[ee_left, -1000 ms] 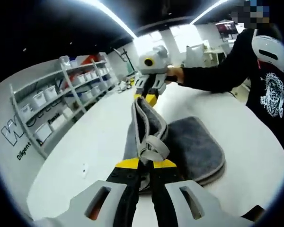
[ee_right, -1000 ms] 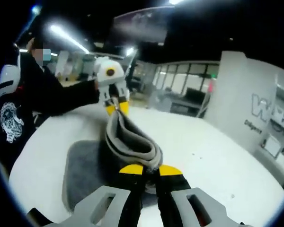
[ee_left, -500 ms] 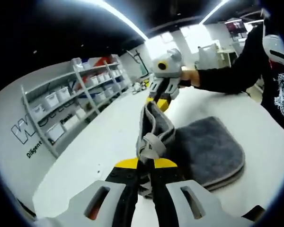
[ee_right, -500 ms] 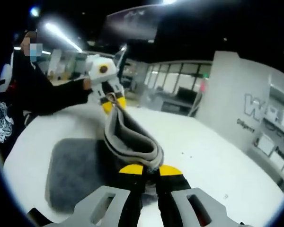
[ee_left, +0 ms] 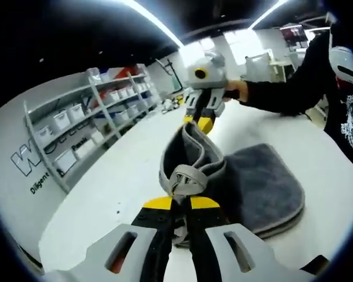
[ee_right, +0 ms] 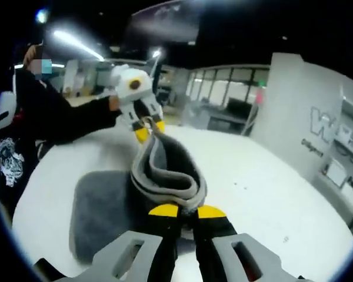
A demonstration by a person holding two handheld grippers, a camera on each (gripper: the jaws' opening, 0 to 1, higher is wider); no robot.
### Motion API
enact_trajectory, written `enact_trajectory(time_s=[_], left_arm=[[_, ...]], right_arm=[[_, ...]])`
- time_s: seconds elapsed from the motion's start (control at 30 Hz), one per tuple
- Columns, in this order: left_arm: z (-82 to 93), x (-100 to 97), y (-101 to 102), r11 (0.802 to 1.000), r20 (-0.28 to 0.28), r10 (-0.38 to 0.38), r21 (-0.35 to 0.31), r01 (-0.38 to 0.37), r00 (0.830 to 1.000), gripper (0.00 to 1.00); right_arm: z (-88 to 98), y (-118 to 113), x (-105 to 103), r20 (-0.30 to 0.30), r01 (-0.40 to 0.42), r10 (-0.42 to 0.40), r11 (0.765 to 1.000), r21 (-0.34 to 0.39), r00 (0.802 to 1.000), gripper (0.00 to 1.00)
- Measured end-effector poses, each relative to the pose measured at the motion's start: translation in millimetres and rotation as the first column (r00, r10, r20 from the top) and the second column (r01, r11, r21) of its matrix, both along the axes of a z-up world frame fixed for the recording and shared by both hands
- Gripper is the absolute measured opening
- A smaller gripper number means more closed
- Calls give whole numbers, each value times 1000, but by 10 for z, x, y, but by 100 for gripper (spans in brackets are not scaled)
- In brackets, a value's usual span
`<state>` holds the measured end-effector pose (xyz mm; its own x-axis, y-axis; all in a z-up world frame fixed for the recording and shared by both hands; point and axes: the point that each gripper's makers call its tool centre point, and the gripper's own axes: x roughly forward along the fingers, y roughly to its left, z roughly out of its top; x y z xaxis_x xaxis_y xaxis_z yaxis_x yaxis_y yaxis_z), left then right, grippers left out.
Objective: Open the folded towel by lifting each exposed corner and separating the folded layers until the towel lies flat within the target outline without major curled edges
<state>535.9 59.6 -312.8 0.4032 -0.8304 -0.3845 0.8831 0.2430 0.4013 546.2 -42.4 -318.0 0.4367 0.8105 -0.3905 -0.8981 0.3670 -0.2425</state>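
**Top layer raised between both grippers**

The white table point(ee_left: 123, 176) carried the grey towel point(ee_left: 265, 188), most of it folded flat. Its upper layer sagged, raised between the left gripper point(ee_left: 180, 202) and right gripper point(ee_right: 179, 210), each closed tight on an edge. Unfolding well likely meant spreading both apart evenly, keeping the edge taut.

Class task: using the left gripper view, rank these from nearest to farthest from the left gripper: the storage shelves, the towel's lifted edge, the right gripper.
1. Towel's lifted edge: clamped in the left gripper's jaws, bottom centre.
2. Right gripper: across the white table, pinching the towel's far corner, upper centre.
3. Storage shelves: against the wall, left, beyond the table.
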Motion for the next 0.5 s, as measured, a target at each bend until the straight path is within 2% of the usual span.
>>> enact_trajectory(time_s=[0.17, 0.27, 0.43, 0.5], left_arm=[[20, 217, 70, 997, 39, 65, -34, -64, 997, 7], [37, 292, 82, 995, 44, 87, -60, -84, 995, 7], [-58, 410, 65, 991, 69, 122, -71, -117, 990, 7], [-62, 483, 91, 986, 85, 153, -72, -147, 985, 7]], right_arm=[[-24, -35, 123, 7, 28, -28, 1000, 12, 1000, 3], [2, -41, 186, 27, 48, -48, 999, 24, 998, 3], [-79, -33, 379, 44, 117, -118, 992, 40, 992, 4], [-88, -43, 430, 71, 133, -136, 990, 42, 988, 4]])
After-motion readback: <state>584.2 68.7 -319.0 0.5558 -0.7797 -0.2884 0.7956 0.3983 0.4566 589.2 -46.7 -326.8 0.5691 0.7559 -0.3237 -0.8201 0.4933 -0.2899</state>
